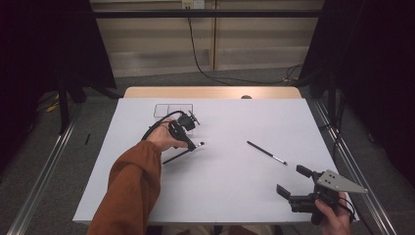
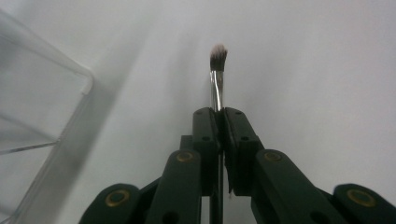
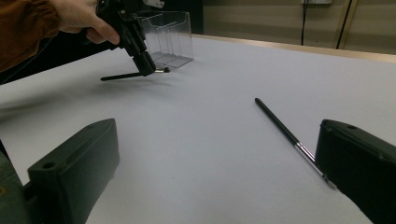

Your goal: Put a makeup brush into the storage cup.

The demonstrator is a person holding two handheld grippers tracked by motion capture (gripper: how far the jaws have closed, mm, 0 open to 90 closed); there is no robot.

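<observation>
Here the left gripper point(image 1: 192, 144) has its jaws clamped on a thin black make-up brush point(image 2: 217, 74) lying nearly level, bristles pointing past the clear plastic organiser point(image 3: 170, 37) just beyond, while the right gripper point(image 1: 293, 182) rests with jaws apart.

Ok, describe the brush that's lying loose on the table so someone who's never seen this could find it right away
Start at the white table and look to its right half, ahead of the open right claw. There a thin black brush lies flat on the bare surface, its metal-collared tip pointing toward that claw. Unlike the other brush, which the left claw clamps above the table near the clear organiser, nothing touches this one.
</observation>
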